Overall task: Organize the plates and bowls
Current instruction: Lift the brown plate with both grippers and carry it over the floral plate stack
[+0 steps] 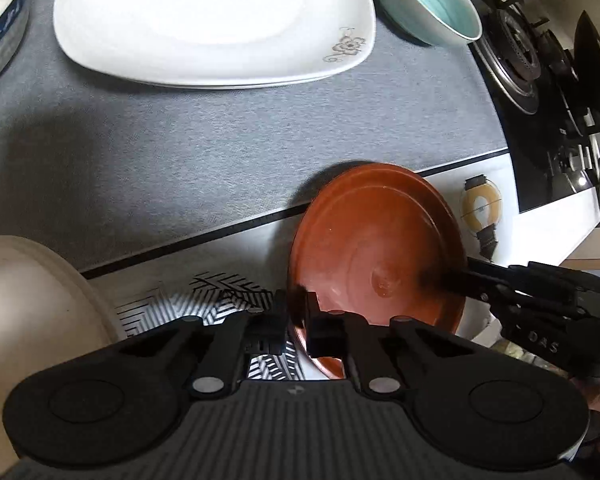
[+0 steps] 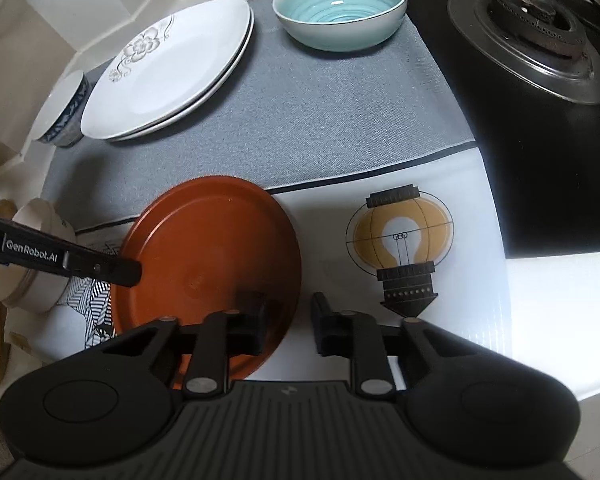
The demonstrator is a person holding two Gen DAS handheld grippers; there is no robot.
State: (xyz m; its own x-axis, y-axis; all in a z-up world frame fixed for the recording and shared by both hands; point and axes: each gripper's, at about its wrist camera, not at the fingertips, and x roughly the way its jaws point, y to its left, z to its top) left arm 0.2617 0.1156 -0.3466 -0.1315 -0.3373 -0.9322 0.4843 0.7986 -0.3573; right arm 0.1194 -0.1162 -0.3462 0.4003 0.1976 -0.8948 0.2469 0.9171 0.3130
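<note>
Grey matting (image 2: 320, 128) covered the surface, where the brown plate (image 2: 208, 248) lay; left hand-held gripper (image 1: 297, 312) pinched its rim, right hand-held gripper (image 2: 290, 320) straddled the opposite edge unclamped, probably for a two-handed lift

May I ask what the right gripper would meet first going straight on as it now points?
Probably the near right rim of the brown plate, which lies between the right gripper's fingers; its outer finger would land on the white mat beside it. Depth is unclear.
</note>
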